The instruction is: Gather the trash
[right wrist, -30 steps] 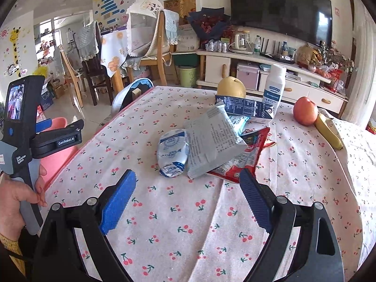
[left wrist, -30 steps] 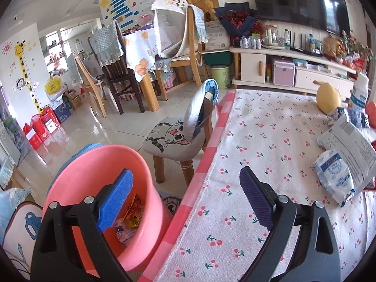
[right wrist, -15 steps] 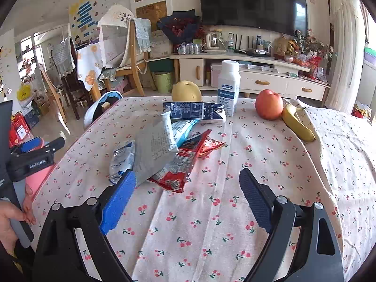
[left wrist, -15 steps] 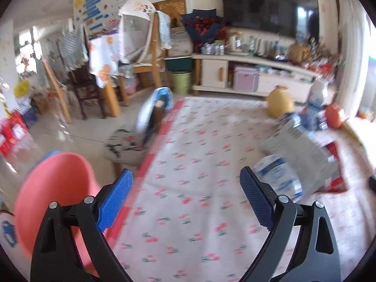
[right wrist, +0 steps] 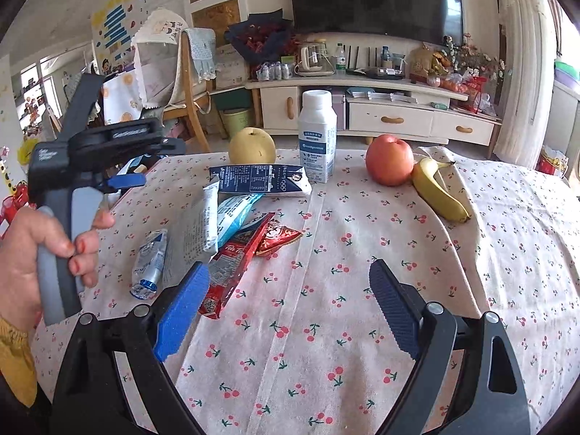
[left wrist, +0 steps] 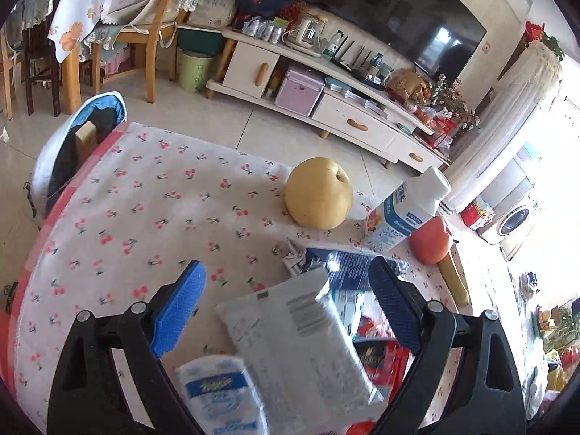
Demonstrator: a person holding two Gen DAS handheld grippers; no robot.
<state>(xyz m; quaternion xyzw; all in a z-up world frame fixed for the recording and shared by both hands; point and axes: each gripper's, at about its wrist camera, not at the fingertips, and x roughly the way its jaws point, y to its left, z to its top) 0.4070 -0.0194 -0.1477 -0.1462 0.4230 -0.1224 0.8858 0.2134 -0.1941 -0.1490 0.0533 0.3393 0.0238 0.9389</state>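
A heap of wrappers lies on the cherry-print tablecloth [right wrist: 326,326]: a grey-white packet [left wrist: 301,337] [right wrist: 195,232], a small blue-white pouch [left wrist: 217,395] [right wrist: 148,261], a red snack wrapper [right wrist: 239,257], a light blue wrapper [right wrist: 235,210] and a dark blue flattened carton [right wrist: 261,179]. My left gripper [left wrist: 286,311] is open and hovers just above the grey-white packet, touching nothing; it also shows in the right wrist view [right wrist: 119,181], held by a hand. My right gripper [right wrist: 286,308] is open and empty, above the cloth right of the red wrapper.
A yellow pear [left wrist: 319,195] [right wrist: 252,145], a white drink bottle [right wrist: 317,134] [left wrist: 409,214], a red apple [right wrist: 389,159] and a banana [right wrist: 438,188] stand behind the heap. A small chair [left wrist: 72,152] stands off the table's left edge. A TV cabinet [right wrist: 362,112] is beyond.
My left gripper swung right from the pink bin beside the table to over the wrapper heap. My right gripper drifted right, away from the heap. Both stayed open.
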